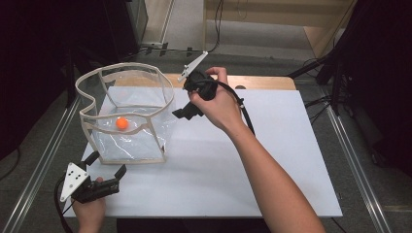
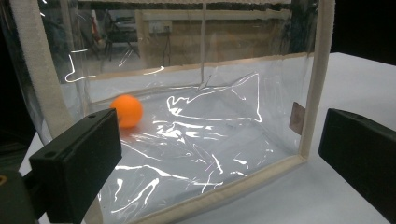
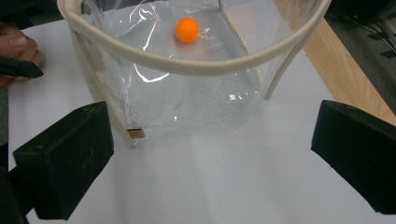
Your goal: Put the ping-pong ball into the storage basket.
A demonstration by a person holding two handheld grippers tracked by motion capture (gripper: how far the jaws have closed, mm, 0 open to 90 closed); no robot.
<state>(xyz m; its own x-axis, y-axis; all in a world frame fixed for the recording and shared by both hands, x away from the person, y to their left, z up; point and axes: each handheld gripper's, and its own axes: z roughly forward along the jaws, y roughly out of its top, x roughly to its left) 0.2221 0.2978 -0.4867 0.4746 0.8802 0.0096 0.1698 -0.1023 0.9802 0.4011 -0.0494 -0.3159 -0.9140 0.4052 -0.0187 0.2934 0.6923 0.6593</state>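
A clear plastic bag [image 1: 145, 65] with cream trim stands open-topped at the white board's back left. An orange ball [image 1: 122, 123] lies on its floor, also seen through the wall in the left gripper view [image 2: 127, 111] and from above in the right gripper view [image 3: 187, 29]. My left gripper [image 1: 108, 163] rests low at the front left, open and empty, its jaws [image 2: 219, 140] facing the bag's near wall [image 2: 317, 70]. My right gripper [image 1: 183, 99] hangs just right of the bag's rim [image 3: 196, 66], open and empty [image 3: 212, 140], tilted down toward the bag.
The white board [image 1: 272, 145] lies on a wooden table [image 1: 262, 81], with bare room to the right of the bag. Metal rails [image 1: 359, 160] run along both sides. The person's left hand [image 3: 16, 46] shows beyond the bag in the right gripper view.
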